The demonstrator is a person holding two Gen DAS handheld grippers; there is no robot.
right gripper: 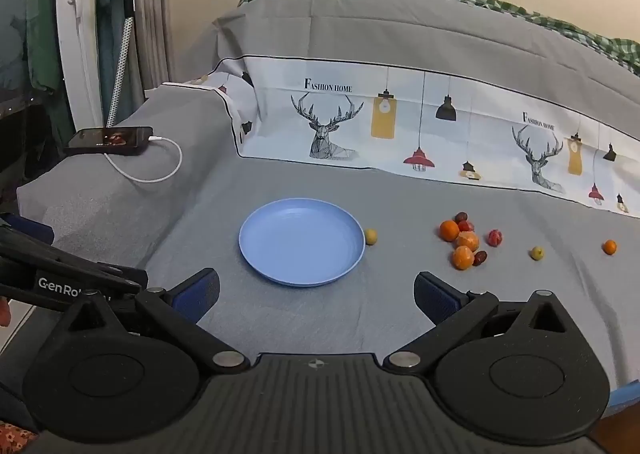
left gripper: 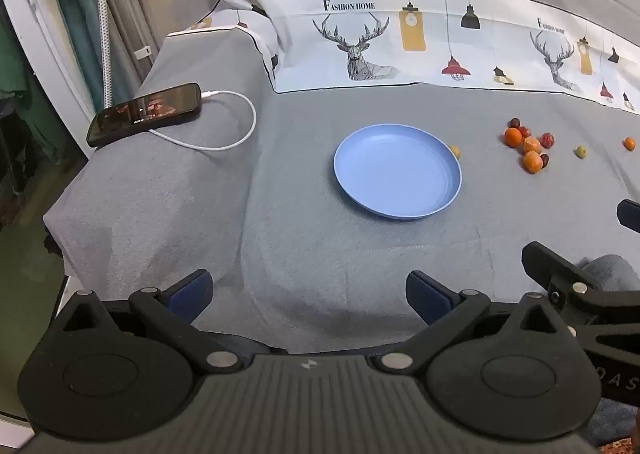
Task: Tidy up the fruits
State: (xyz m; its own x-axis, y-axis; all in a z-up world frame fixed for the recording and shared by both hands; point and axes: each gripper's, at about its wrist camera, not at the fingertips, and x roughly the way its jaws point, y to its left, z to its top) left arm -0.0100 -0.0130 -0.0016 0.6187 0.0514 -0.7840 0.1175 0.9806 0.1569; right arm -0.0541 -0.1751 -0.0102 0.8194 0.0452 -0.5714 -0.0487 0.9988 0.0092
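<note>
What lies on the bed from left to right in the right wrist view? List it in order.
Phone → white cable → blue plate → yellow fruit beside the plate's rim → cluster of oranges → red fruit → yellow-green fruit → lone orange.

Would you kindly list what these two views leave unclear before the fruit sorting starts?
- Phone screen: too small and blurred in both views.
- Dark small fruits beside the oranges: too small to identify.
- Right gripper in the left wrist view: cut off by the frame edge.
</note>
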